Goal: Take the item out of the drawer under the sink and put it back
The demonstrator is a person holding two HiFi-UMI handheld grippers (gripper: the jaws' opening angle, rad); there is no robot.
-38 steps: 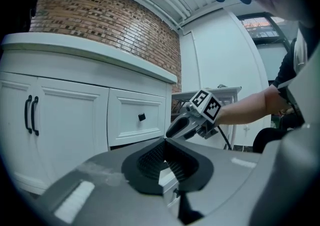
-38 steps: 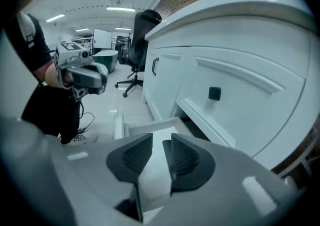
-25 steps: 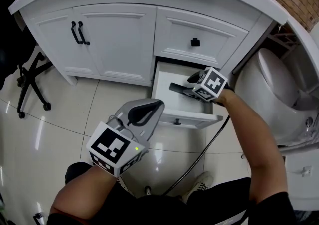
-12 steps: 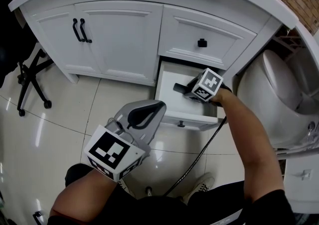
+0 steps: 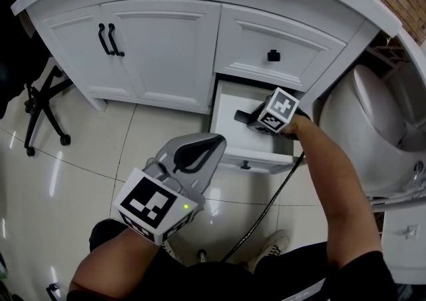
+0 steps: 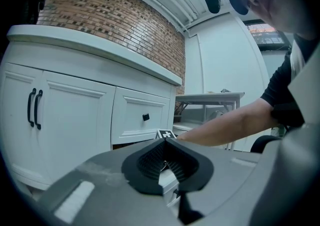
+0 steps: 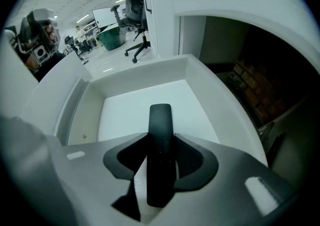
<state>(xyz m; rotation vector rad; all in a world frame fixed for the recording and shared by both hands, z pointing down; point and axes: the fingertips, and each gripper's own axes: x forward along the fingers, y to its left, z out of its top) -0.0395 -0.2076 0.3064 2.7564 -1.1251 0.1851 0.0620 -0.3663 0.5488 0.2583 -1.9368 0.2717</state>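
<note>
Black remote (image 7: 160, 117): slim, stiff, prob. light. The shell is smooth plastic, so it is likely slippery and may pivot if pinched near one end. It is best taken across the long edges, approx. mid-length, w/ the buttons kept off the pads. It is found inside the open drawer (image 7: 150, 72), low over the white floor; whether it rests there can't be told. The right hand-held gripper (image 7: 160, 142) has just been closing and is clamped on its sides. The left hand-held gripper (image 6: 165, 141), jaws together & empty, is held outside, in front of the cabinet (image 5: 160, 46).
</note>
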